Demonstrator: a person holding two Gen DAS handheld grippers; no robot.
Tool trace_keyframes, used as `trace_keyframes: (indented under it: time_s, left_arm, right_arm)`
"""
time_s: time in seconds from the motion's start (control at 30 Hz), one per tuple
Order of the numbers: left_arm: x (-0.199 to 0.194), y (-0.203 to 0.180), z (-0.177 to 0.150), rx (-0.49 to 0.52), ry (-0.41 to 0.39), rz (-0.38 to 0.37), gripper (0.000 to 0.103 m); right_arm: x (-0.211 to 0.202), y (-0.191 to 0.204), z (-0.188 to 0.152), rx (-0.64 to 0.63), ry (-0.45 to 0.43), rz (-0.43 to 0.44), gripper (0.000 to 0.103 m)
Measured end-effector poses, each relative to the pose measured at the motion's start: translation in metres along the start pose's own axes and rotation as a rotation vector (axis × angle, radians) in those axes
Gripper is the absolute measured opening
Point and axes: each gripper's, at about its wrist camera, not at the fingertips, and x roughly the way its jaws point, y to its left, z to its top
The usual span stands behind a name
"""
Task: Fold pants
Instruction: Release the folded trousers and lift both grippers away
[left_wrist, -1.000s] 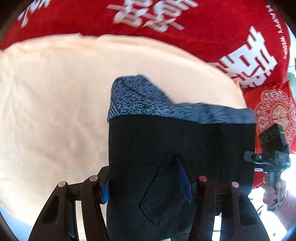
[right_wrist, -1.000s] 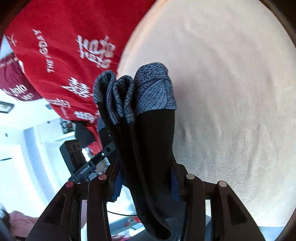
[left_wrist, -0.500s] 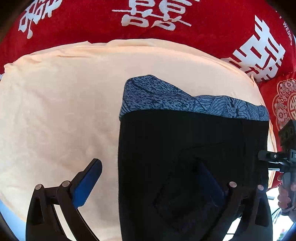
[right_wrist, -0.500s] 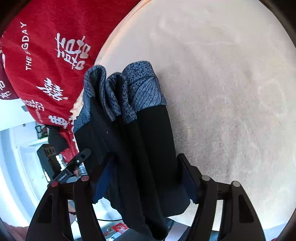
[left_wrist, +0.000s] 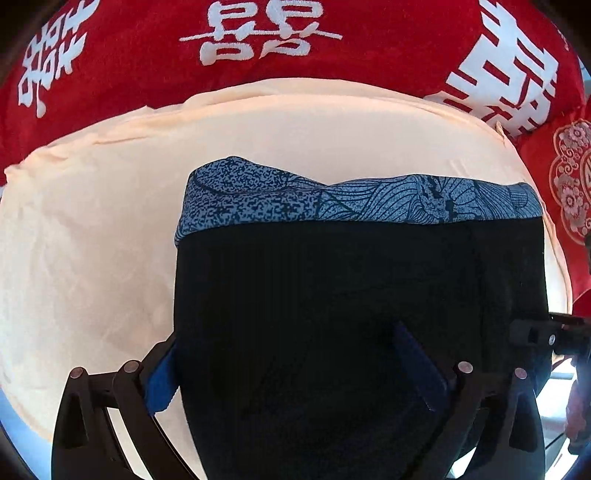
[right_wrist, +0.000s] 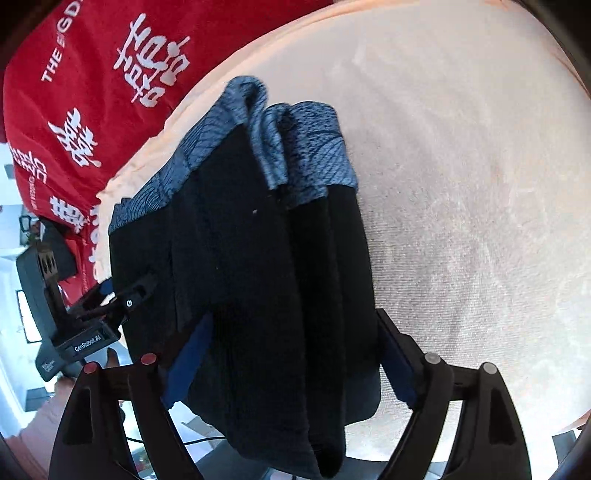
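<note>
Both grippers, left (left_wrist: 295, 373) spread wide and right (right_wrist: 291, 362) opening, released the pants (left_wrist: 351, 295), which lay folded; little remained.

Folded pants (left_wrist: 332, 295), black with a blue-grey patterned band (left_wrist: 354, 199) along the far edge. The band carries a dark speckle toward one end and fine curved line work toward the other. The garment lies doubled into a compact, roughly rectangular stack on a pale peach cloth surface, with the patterned band lying away from the cameras and the black body running toward them. In the right wrist view the same pants (right_wrist: 266, 266) show several layers edge-on: the band (right_wrist: 295, 147) appears as three or four rounded folds side by side, and the black layers below them run in parallel ridges. The near end hangs past the surface's edge.
</note>
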Motion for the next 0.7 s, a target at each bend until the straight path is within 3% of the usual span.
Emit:
trace_keyframes:
  time_s: [0.17,0.33,0.5,0.7]
  left_arm:
    - [-0.002,0.003,0.001,-0.030,0.020,0.005,0.103]
    - [-0.023,-0.004,-0.005,-0.001,0.009,0.094,0.103]
    - [-0.064,-0.008,-0.016,0.011,-0.052,0.067,0.103]
    - [-0.115,-0.012,-0.027,0.029,-0.098,0.028,0.103]
  right_arm:
    - [-0.007,0.012,-0.004,-0.037,-0.004,-0.063,0.089]
    - [-0.035,0.009,-0.015,0.006,-0.038,-0.117,0.092]
    - [-0.064,0.006,-0.032,0.071,-0.077,-0.210,0.093]
    - [-0.077,0.012,-0.065,0.109,-0.074,-0.237,0.093]
